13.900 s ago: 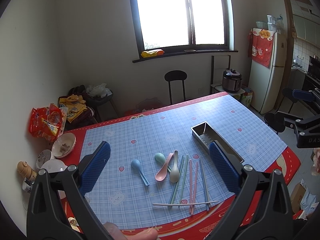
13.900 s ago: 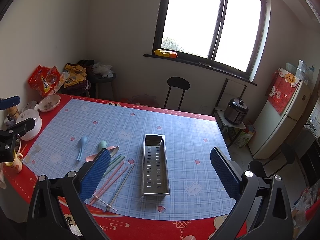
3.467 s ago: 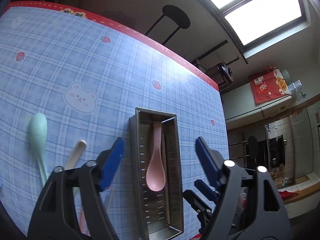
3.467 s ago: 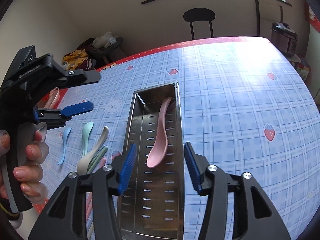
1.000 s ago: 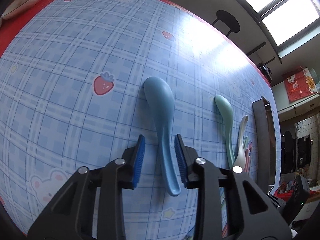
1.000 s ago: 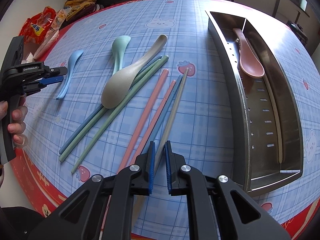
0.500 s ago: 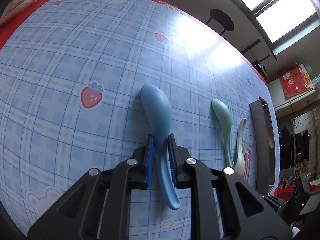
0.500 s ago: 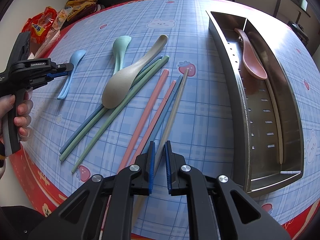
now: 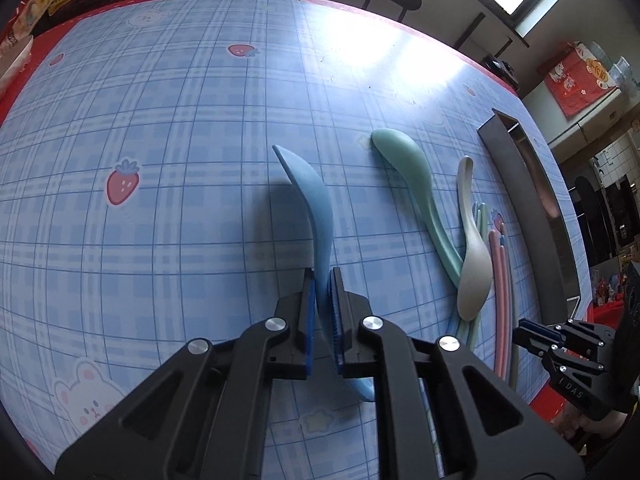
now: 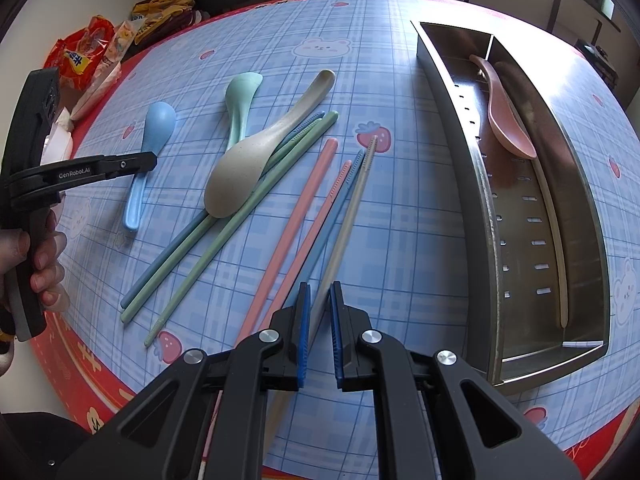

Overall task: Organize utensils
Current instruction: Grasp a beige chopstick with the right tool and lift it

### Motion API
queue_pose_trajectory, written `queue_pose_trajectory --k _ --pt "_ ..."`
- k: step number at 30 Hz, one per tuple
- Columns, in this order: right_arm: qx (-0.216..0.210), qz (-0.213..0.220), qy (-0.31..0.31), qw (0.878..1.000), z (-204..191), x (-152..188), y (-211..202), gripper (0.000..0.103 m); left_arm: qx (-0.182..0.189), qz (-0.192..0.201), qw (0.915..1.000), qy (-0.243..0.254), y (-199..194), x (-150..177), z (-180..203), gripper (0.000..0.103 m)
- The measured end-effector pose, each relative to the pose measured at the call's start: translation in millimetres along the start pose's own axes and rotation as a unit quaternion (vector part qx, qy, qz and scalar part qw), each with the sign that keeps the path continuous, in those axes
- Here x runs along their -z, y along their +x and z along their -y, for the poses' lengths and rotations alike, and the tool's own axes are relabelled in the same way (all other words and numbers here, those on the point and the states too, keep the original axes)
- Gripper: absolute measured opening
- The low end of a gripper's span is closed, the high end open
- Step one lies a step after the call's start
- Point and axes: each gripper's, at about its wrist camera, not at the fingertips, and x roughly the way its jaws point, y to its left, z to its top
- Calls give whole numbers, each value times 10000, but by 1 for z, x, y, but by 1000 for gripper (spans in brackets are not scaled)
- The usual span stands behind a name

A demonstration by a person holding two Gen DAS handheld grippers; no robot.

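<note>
The left gripper [image 9: 322, 280] is clenched on the blue spoon [image 9: 316, 208], tilted above the tablecloth [image 9: 160, 140]. The right gripper [image 10: 319, 296] pinches a grey chopstick [image 10: 352, 208] beside the metal tray [image 10: 496, 208] holding a pink spoon [image 10: 506, 120].

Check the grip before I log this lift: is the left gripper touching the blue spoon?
Touching. The left wrist view shows the left gripper with both blue pads pressed against the handle of the blue spoon, no gap on either side.
</note>
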Motion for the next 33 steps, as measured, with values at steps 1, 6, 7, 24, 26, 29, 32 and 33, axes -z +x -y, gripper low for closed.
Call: queue_pose_trajectory --k 1,6,7,24,26,29,32,33 --pt "-6 3 -1 10000 0 0 0 10 -14 -19 10000 -6 1 1 1 11" --pt "1 15 -19 10000 0 -1 -1 10 -280 -132 9995 70 0 11 12 11" --pt "3 13 -23 10000 0 -1 -1 10 -306 -153 9994 15 -1 15 12 11" --pt "-23 -328 -29 9995 -11 8 -5 9 -512 -4 9986 162 -3 44 21 11" --pt "2 -309 -36 9995 -12 8 -5 8 -457 -8 9989 77 -4 43 18 11" --pt "-75 -299 55 9995 -12 8 -7 7 -243 -41 9996 -157 -10 48 7 11" --pt "-175 -164 188 9995 -6 10 -14 6 4 97 9991 -406 -23 58 -6 11" --pt "-199 -82 212 9995 -6 9 -19 6 -17 143 9990 -415 -29 60 -7 11"
